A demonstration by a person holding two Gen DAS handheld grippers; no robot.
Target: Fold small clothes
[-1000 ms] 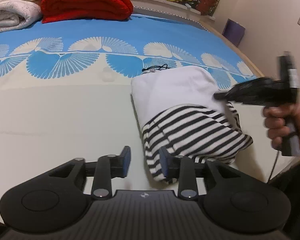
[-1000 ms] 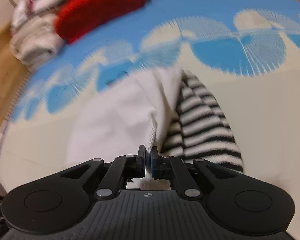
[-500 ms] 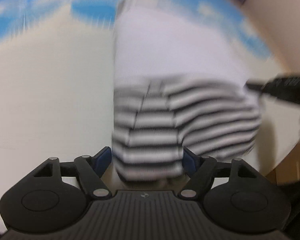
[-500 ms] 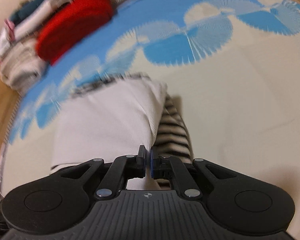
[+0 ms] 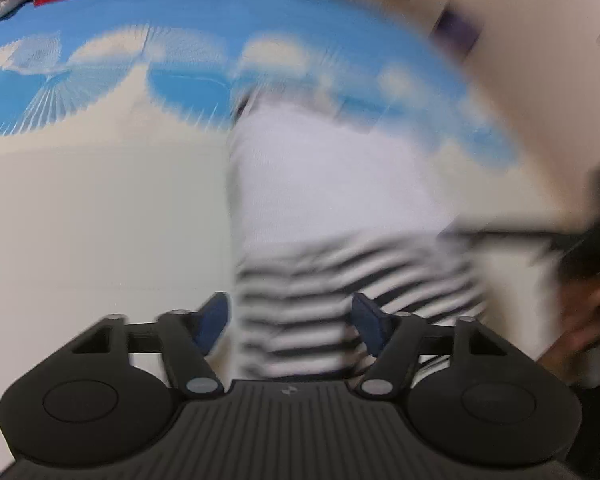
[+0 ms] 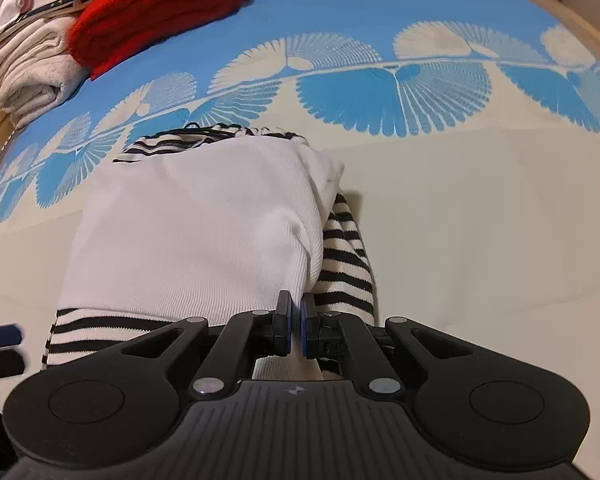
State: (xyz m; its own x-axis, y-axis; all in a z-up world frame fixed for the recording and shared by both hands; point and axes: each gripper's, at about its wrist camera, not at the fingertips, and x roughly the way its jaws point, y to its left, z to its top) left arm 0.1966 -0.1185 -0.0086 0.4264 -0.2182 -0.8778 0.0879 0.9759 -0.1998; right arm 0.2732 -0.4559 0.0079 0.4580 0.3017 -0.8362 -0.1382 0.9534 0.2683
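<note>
The right gripper (image 6: 295,326) angles steeply down, jaws pinched on the garment's (image 6: 204,236) white near edge. The left gripper (image 5: 290,322) tilts likewise, jaws closing astride the striped hem, not pressing. The garment lies on the blue-and-cream bedspread (image 6: 480,208); folded red blanket (image 6: 160,4) beyond.

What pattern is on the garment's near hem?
Black-and-white stripes on the hem; clearest in the right wrist view.

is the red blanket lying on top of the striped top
No, the red blanket sits far back on the bed, apart from the striped top.
</note>
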